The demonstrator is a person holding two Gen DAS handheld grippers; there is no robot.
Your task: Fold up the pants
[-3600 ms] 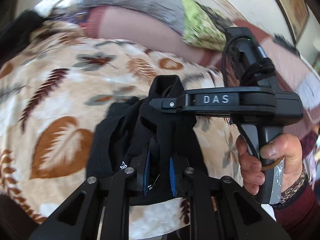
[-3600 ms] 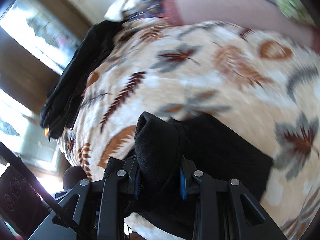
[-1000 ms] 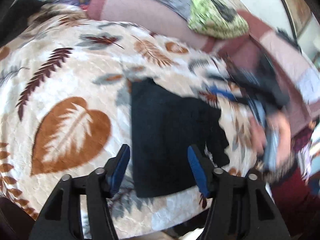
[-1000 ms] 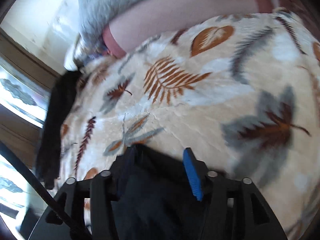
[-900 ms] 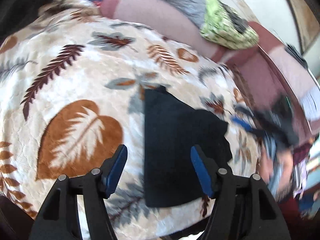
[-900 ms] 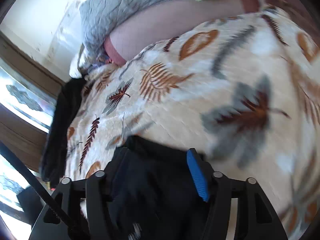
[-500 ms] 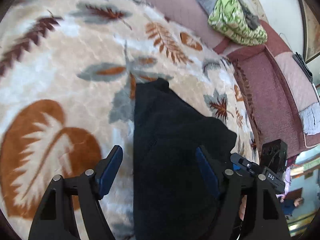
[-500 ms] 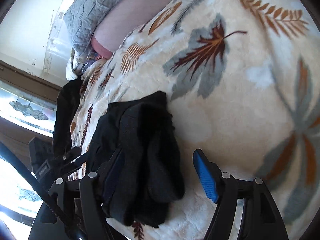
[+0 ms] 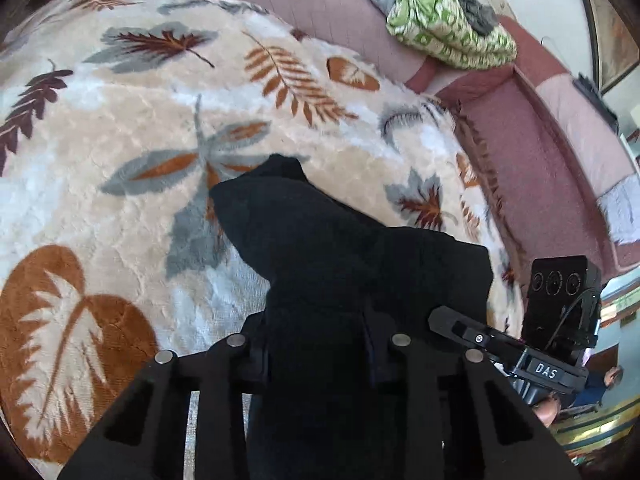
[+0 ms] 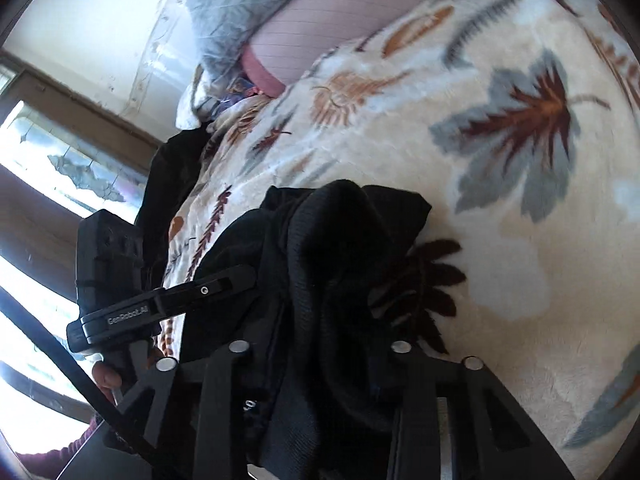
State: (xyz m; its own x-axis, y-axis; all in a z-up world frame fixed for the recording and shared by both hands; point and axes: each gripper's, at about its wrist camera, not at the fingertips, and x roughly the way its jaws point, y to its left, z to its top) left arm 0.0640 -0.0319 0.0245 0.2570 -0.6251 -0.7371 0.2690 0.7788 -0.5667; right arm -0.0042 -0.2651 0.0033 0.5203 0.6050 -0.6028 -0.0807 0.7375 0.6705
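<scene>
Both tongs, L [image 9: 316, 344] and R [image 10: 320, 360], spread 0.5 s ago, now closing on pants [image 9: 340, 248]: next fold starting.

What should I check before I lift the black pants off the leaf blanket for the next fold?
1. Left claw has fabric: ok, black pants bunched between its closing jaws.
2. Right claw has fabric: ok, a ribbed fold sits between its closing jaws.
3. Grip fully firm: cannot tell, the cloth hides the pads.
4. Both claws on the same garment: ok, each shows beside the pants in the other's view.
5. Leaf blanket caught in a claw: cannot tell.
6. Landing area beyond the pants: ok, only blanket there.
</scene>
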